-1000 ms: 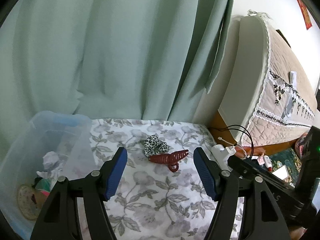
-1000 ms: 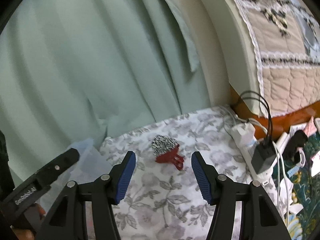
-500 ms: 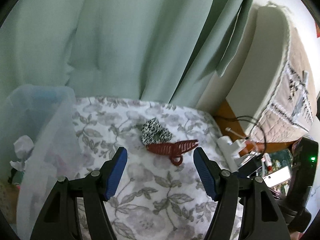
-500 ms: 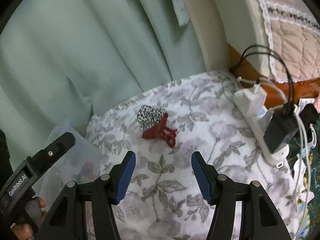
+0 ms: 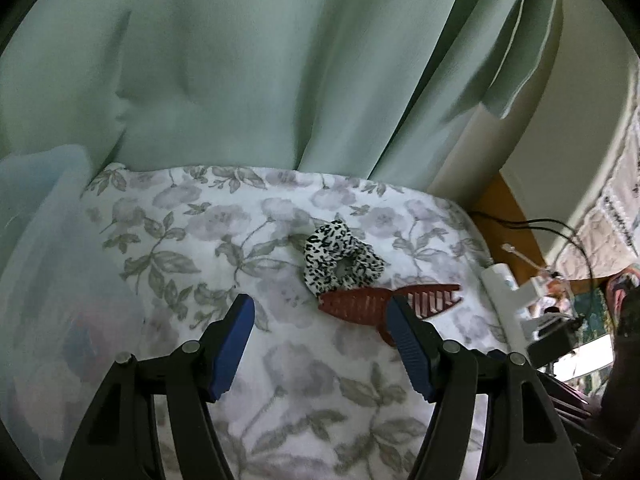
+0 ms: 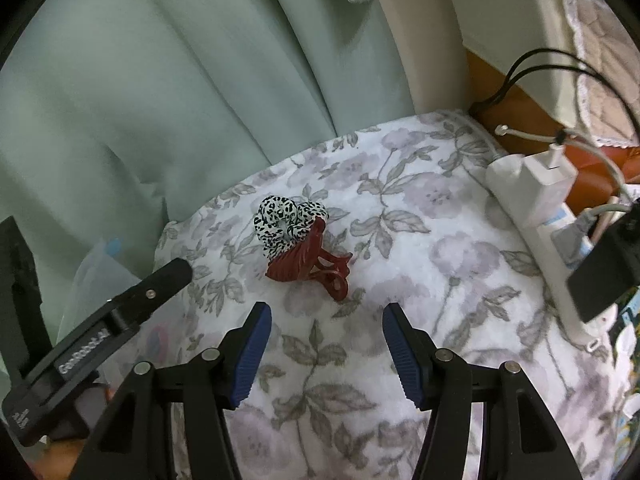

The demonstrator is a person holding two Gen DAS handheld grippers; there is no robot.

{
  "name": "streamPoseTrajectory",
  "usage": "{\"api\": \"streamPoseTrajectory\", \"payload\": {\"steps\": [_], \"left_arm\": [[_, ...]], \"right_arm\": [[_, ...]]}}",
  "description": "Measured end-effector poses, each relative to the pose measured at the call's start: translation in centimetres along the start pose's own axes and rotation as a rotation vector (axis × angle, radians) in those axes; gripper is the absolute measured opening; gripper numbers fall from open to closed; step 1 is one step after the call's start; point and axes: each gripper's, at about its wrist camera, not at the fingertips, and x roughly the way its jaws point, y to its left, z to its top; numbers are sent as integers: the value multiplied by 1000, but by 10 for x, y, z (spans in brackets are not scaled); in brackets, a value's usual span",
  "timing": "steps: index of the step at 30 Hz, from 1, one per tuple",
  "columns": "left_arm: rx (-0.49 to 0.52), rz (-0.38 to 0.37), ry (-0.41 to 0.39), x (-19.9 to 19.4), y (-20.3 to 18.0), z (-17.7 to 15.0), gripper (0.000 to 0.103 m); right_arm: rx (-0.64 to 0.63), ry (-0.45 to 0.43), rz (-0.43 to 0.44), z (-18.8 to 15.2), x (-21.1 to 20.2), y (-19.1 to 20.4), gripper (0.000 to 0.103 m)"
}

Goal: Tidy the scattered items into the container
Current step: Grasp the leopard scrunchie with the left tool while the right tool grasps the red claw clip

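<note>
Because the red hair claw [image 6: 306, 266] lies touching the leopard-print scrunchie [image 6: 286, 222] on the floral worktop [image 6: 440, 240], right of the plastic container [image 5: 36, 260], both could be snagged together by either released, empty tool [image 5: 320, 346] [image 6: 326, 350].

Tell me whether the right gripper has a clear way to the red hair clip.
Probably yes. The right gripper is open, with only bare floral cloth before the hair clip; the scrunchie lies behind, touching it.

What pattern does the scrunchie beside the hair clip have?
White with black leopard spots; the scrunchie shows best in the right wrist view.
</note>
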Motion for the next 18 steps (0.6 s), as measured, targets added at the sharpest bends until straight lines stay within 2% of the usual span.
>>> {"api": "streamPoseTrajectory", "payload": {"steps": [6, 11, 14, 18], "left_arm": [[-12, -2, 31, 41, 7, 16, 70], [-10, -12, 45, 67, 9, 28, 69], [20, -18, 58, 82, 6, 30, 65], [46, -21, 84, 104, 1, 30, 60]], "right_arm": [[30, 30, 8, 12, 31, 0, 58], [38, 45, 5, 21, 56, 4, 46], [56, 50, 9, 27, 67, 2, 39], [80, 48, 39, 32, 76, 0, 34]]}}
